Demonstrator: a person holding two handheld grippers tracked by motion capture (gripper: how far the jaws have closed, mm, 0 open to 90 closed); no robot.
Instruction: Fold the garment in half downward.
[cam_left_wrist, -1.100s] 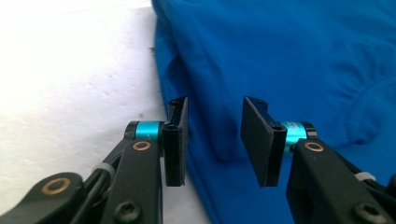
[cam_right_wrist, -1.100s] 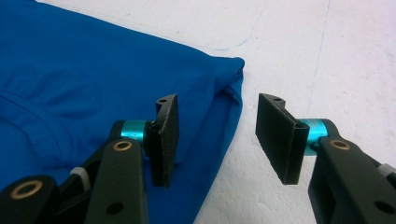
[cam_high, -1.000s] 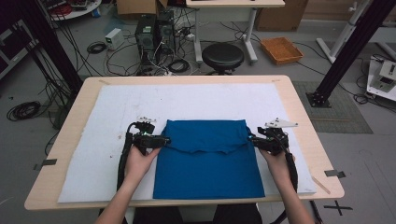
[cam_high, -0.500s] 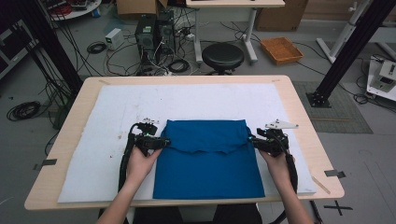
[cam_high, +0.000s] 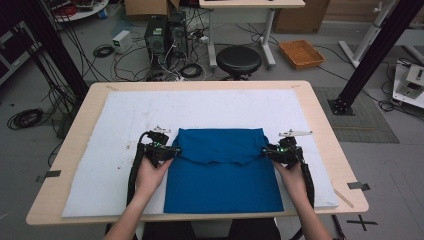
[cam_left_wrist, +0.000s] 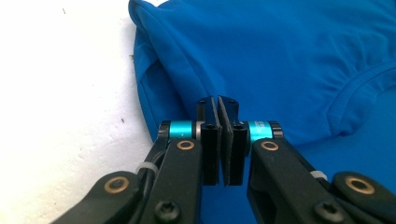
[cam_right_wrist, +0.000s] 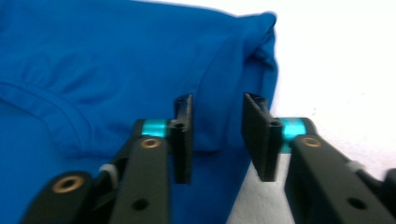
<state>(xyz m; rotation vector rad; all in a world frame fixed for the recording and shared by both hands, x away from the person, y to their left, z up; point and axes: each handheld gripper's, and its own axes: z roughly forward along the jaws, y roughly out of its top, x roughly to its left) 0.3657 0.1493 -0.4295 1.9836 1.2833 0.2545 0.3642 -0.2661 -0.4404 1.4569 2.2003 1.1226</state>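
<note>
A blue T-shirt (cam_high: 222, 170), its top folded down over the body, lies on a white mat (cam_high: 115, 125) covering a wooden table (cam_high: 320, 120). At its left edge the left gripper (cam_left_wrist: 218, 116) has its jaws pressed together, gripping nothing visible; at the right edge, the right gripper (cam_right_wrist: 217, 121) hangs open over the fabric.

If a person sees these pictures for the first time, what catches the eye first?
First the bright blue garment, folded and lying at the near middle of the white mat that covers the wooden table. Next, the two black grippers at its side edges: the left gripper with jaws shut, the right gripper with jaws open over the cloth's edge.
</note>
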